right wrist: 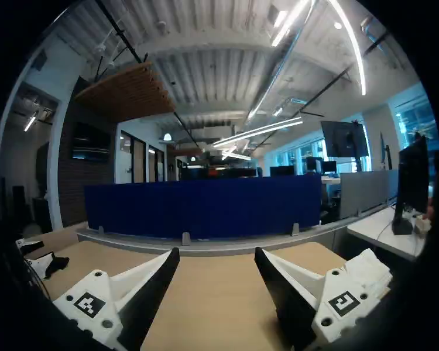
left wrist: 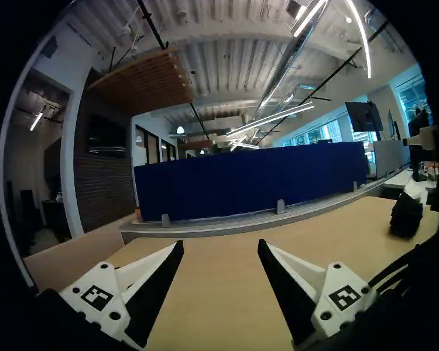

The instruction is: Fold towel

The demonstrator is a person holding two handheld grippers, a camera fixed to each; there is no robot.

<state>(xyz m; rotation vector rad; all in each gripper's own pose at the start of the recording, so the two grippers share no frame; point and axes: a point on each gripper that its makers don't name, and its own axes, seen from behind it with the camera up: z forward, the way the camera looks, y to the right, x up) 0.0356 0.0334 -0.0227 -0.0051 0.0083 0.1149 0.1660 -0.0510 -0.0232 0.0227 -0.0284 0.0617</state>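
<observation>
— Well, how do the tongs stand?
— Left gripper [left wrist: 219,243] spread wide, right gripper [right wrist: 216,250] too, nothing between the fingers.
— Room?
— Bare table [left wrist: 219,304] ahead, up to a blue divider [left wrist: 249,181] along its far edge. A dark object [left wrist: 407,215] sits near the right edge.
— And the towel?
— Cannot tell where it lies.
</observation>
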